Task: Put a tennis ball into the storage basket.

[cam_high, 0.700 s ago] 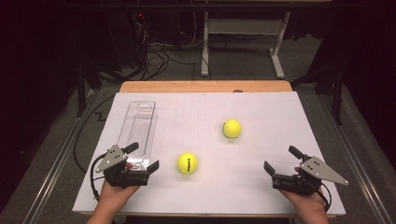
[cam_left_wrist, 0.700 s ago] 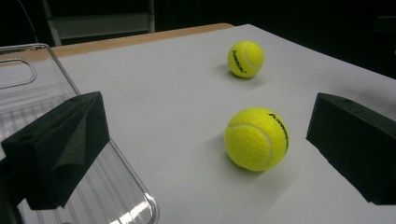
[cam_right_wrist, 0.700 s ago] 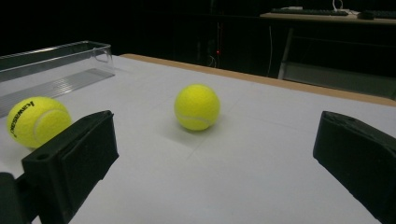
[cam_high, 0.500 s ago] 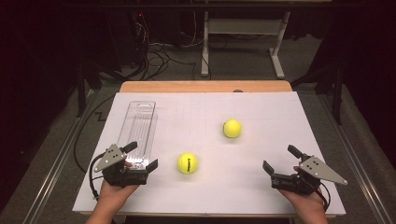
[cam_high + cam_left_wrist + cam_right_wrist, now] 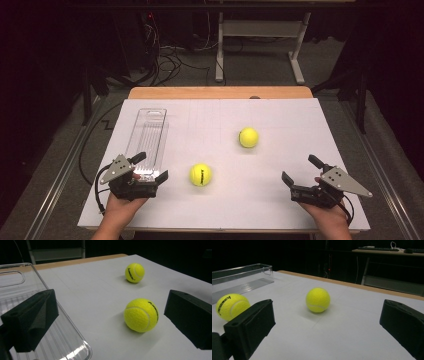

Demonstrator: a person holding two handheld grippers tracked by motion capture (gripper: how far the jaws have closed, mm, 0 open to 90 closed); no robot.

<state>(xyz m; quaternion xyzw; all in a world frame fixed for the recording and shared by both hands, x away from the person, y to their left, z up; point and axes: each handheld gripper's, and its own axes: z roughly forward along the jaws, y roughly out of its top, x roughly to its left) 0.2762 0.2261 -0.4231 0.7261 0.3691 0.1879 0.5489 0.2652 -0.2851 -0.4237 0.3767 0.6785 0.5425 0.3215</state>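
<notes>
High view, L to R: your left gripper (image 5: 152,167) sits at the near-left of the white table (image 5: 280,125) w/ jaws wide apart and nothing btwn them, its left jaw over the near end of the clear plastic tray (image 5: 150,132). Just right of it lies the near tennis ball (image 5: 200,175), and the far tennis ball (image 5: 248,137) rests further back, abt mid-table, well apart from both grippers. Your right gripper (image 5: 301,168) is at the near-right corner, jaws also spread w/ nothing held, aimed toward the balls.

Fuzzy felt ball (image 5: 201,175), glossy clear-plastic tray (image 5: 149,137)
</notes>
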